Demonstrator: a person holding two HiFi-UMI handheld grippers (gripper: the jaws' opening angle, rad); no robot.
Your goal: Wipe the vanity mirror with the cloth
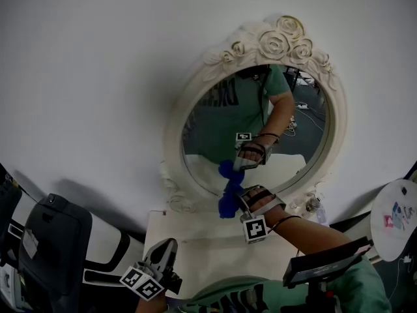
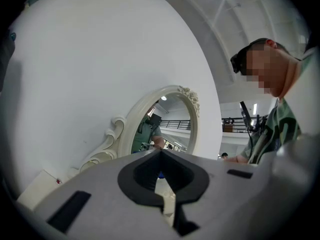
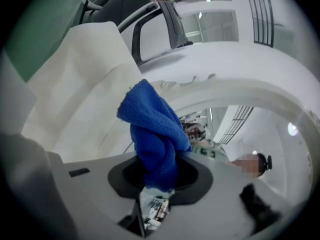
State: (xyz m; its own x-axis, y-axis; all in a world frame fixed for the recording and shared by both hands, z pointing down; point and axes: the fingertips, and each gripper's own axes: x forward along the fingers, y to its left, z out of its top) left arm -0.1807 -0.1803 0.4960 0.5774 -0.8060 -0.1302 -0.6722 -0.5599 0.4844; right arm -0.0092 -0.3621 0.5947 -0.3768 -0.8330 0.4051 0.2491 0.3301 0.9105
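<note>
Right gripper (image 1: 238, 199) is clamped on the blue cloth (image 1: 227, 204), at the 6 o'clock edge of the vanity mirror (image 1: 215, 116) glass. Left gripper (image 1: 164, 248) idles at 7 o'clock, looks closed and empty. Risk: nothing braces the mirror, so a hard stroke could skid or tip it.

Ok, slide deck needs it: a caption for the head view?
Right gripper holds a blue cloth against the lower glass of an ornate white vanity mirror.

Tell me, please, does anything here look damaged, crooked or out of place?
Nothing stands out. The vanity mirror stands against the wall, with no break visible in its frame, and the right gripper holds the blue cloth at the lower glass.
</note>
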